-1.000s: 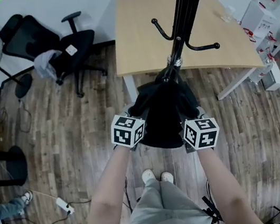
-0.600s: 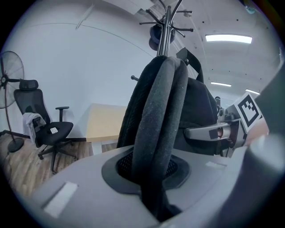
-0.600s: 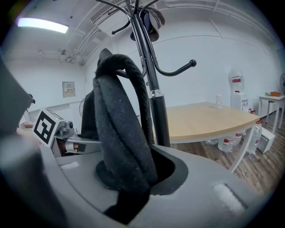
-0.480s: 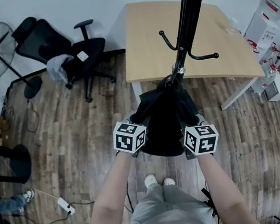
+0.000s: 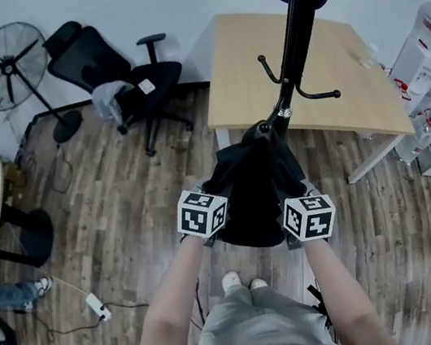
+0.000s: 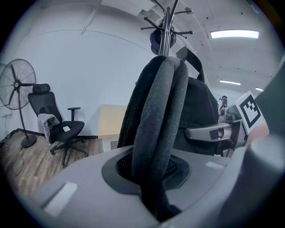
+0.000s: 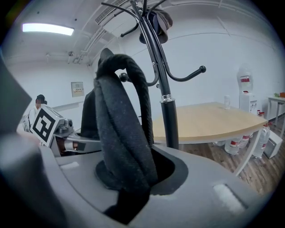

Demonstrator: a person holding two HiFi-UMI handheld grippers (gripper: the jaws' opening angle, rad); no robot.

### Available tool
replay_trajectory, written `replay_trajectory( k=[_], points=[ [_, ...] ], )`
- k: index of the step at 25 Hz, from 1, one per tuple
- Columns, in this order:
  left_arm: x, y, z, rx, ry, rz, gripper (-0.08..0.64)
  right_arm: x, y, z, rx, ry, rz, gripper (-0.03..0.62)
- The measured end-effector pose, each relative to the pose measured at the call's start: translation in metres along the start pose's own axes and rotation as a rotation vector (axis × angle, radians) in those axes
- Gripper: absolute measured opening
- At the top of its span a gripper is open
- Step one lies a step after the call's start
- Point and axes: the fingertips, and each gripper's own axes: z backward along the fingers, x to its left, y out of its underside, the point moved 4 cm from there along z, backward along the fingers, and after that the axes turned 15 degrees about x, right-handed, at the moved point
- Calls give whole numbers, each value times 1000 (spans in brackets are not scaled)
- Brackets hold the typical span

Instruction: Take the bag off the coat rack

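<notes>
Lift-off — left claw (image 6: pixel 153 187) and right claw (image 7: pixel 129 180) each clamp a padded strap (image 6: pixel 156 111) of the black fabric bag (image 5: pixel 250 203), which next must clear the black metal coat rack (image 5: pixel 293 38).

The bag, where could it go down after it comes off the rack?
The wooden table is nearly bare left of the coat rack pole. The floor between the office chair and the bag is bare too. Crowded: water jugs at right, power strip at left.
</notes>
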Motion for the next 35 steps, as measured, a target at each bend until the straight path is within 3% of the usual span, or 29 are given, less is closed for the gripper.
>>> replay_trajectory(
  k=[13,25,35],
  points=[
    [4,-1,38,-21,-95,17,75,28,-15,10,-22,-57,72,87],
    [43,-14,51,4,-17,-37,75,61,-34,-2,-40,33,49,87],
    [86,-35,83,-25,20,-93,74,104,-63,-14,-81,98,13,87]
  ],
)
